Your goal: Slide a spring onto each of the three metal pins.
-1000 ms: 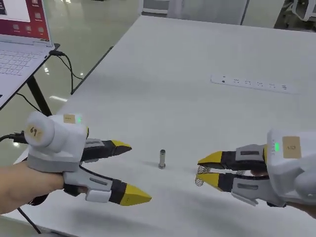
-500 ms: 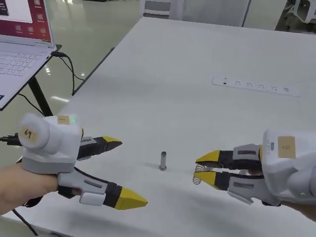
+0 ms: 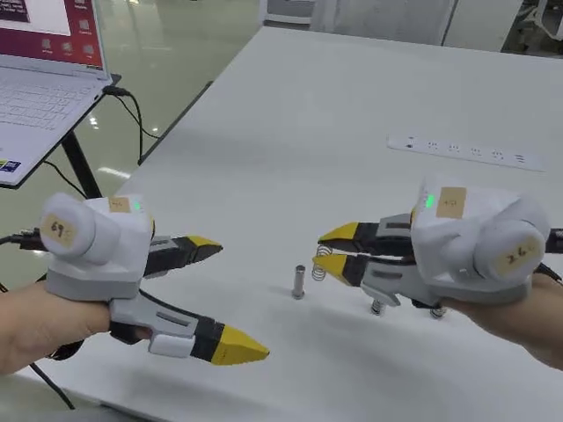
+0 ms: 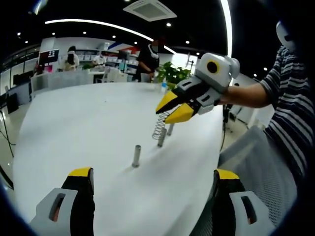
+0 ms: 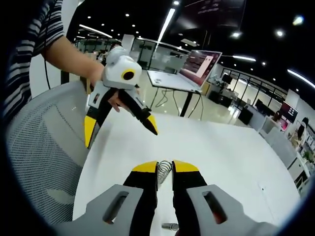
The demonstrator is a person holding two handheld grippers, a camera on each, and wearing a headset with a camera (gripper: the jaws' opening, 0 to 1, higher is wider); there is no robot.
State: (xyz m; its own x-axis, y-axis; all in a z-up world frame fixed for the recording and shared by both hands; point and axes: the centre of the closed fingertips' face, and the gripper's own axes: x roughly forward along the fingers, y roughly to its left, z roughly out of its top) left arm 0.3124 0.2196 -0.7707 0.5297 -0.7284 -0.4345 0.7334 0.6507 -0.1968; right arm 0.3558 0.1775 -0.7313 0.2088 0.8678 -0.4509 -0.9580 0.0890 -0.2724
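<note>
The right gripper [image 3: 328,250] has its jaws pressed in on a small wire spring [image 3: 319,262]. It pinches the spring near one end, so most of the coil hangs free past the yellow tips, lifted off the table [image 3: 352,114] close to its near edge. Just beside the spring, on the side toward the left edge, one bare metal pin [image 3: 299,281] stands upright. Beneath the gripper's body, further toward the right edge, stand two more pins [image 3: 376,307]; whether they carry springs I cannot tell. The left gripper [image 3: 224,299] hovers by the near left corner with its jaws spread wide, holding nothing, its tips aimed toward the pin.

The spring looks very light and soft along its length, likely to bend, wobble, or flick away if squeezed hard. A gentle hold across the top few coils seems best, leaving the lower mouth clear to drop over the pin. The pin looks stiff, but a sideways knock might tip it.
</note>
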